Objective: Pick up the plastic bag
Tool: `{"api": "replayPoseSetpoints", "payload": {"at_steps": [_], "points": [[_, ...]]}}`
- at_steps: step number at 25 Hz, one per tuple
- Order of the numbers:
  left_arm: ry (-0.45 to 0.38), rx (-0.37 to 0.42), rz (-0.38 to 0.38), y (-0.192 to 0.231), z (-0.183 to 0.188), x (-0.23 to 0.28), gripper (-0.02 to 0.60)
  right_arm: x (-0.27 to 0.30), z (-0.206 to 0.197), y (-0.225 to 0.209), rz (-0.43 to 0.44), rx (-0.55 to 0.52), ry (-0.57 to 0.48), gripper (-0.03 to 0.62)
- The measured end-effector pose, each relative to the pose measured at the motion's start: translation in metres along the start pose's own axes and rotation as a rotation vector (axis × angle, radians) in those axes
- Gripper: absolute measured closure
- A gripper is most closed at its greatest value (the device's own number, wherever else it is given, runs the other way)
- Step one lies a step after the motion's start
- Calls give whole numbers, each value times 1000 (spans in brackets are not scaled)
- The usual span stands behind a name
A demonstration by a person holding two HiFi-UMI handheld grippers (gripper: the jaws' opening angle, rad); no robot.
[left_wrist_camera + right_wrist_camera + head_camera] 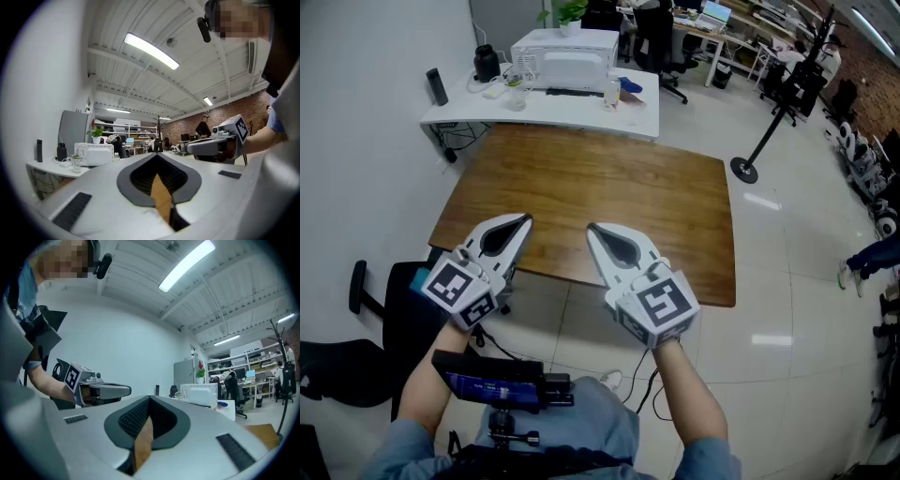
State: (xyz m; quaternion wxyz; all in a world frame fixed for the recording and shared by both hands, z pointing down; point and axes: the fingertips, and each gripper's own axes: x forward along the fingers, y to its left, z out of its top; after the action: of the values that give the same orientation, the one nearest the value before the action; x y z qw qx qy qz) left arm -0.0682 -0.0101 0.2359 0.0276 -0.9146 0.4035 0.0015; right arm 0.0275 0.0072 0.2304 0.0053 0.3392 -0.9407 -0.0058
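Plastic bag in neither claw: left claw (523, 220), right claw (592, 228) level, closed empty, above table (609, 178).

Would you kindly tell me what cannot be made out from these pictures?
- The plastic bag: appears in no view.
- The near edge of the wooden table: head view, partly covered by the left gripper and right gripper.
- Small items on the white table: head view, too small to name.
- The tabletop in both gripper views: mostly blocked by each gripper's own body.

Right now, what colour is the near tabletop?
Brown wood grain; the tabletop shows best in the head view.
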Motion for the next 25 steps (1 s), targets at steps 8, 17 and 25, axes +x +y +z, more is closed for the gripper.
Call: {"api": "replayPoseSetpoints", "payload": {"at_steps": [8,17,25], "points": [[13,8,64,7,1,-8,575,16,3,4,74,5,-9,591],[41,17,238,32,-3,-51,575,54,-3,33,248,-3,-15,591],[56,14,374,54,-6,-104,575,90,-3,81,391,4,-13,591]]}}
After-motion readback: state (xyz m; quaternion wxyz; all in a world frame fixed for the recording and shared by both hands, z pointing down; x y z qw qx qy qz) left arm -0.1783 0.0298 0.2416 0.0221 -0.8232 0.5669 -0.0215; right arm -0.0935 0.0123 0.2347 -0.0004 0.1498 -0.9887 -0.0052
